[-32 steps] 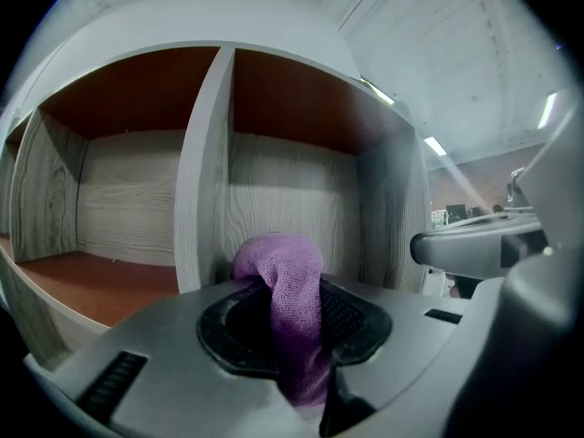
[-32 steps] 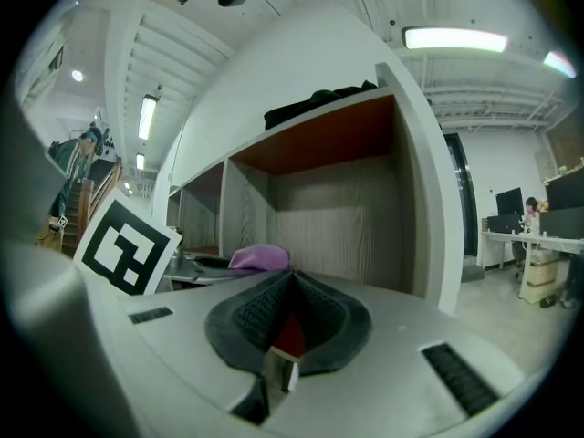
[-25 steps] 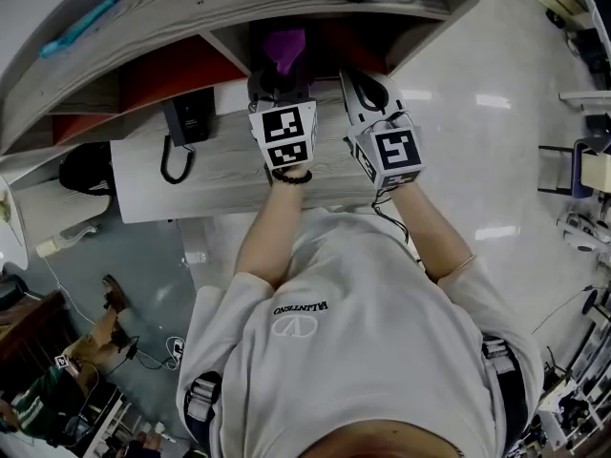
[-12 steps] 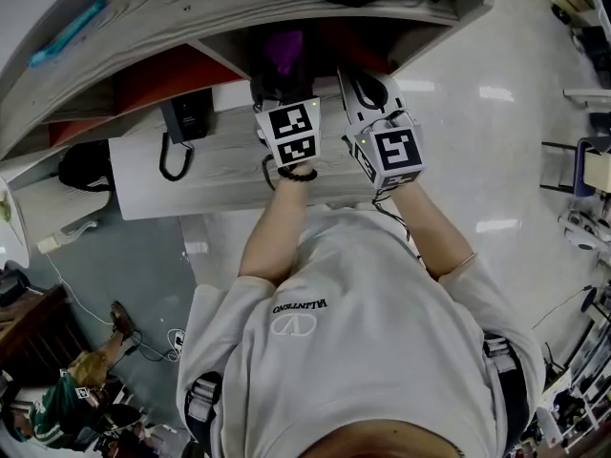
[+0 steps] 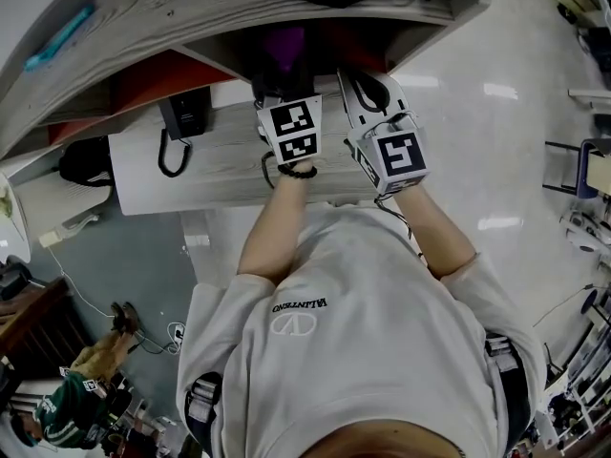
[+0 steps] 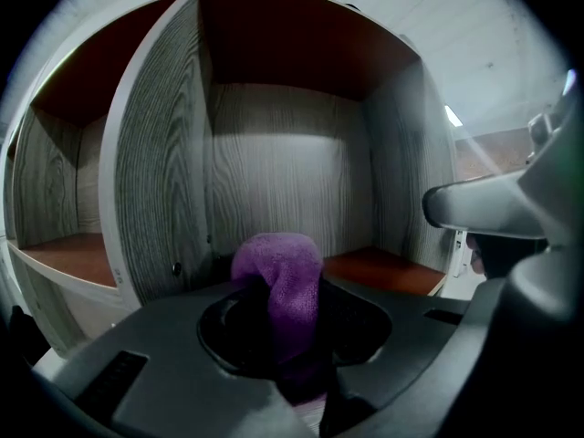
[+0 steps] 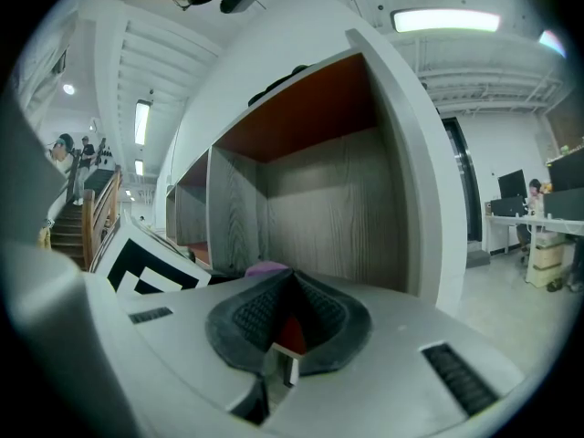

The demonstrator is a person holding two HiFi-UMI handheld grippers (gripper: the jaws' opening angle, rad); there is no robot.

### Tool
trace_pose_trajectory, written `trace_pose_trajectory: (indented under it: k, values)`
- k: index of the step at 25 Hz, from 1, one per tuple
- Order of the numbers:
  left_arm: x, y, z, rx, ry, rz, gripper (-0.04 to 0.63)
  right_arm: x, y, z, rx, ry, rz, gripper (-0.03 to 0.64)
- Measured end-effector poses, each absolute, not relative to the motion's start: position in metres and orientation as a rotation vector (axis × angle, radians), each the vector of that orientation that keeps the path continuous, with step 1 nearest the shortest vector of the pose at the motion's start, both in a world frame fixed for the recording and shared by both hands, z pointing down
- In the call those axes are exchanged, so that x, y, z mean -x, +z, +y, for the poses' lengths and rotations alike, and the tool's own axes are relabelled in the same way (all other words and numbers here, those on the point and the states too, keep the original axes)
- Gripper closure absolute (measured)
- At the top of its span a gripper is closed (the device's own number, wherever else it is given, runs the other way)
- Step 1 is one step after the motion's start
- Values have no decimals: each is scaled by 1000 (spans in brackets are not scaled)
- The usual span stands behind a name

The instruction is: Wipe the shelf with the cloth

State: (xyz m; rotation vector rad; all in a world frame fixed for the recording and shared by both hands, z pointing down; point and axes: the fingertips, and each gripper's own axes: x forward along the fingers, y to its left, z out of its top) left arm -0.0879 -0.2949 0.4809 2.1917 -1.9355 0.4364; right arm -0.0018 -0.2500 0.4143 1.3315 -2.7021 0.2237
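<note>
At the mouth of the grey wood-grain shelf (image 6: 283,153), the left gripper (image 6: 292,340) is pinching the bunched purple fuzzy cloth (image 6: 278,267); a hard wipe risks tugging it loose; the right gripper (image 7: 285,331) is idling, jaws pressed together, empty.

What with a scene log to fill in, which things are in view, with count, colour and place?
shelf: 1, grey wood grain with red-brown inner panels, ahead of the person
cloth: 1, purple, gripped, in front of an open compartment
corded device: 1, black, on the lower ledge, left in the head view
stick: 1, teal, on the top board, far left
left gripper: 1, dark, jaws shut on the cloth
right gripper: 1, white, jaws shut and empty, beside the left one
</note>
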Motion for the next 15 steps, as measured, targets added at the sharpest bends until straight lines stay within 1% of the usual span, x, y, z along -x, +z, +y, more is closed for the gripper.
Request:
trace_pose_trajectory:
  k: [15]
  values:
    - [58,484,-297,-2218,445,-1863,502,-18,412,-246,-1339,225,-2716,618]
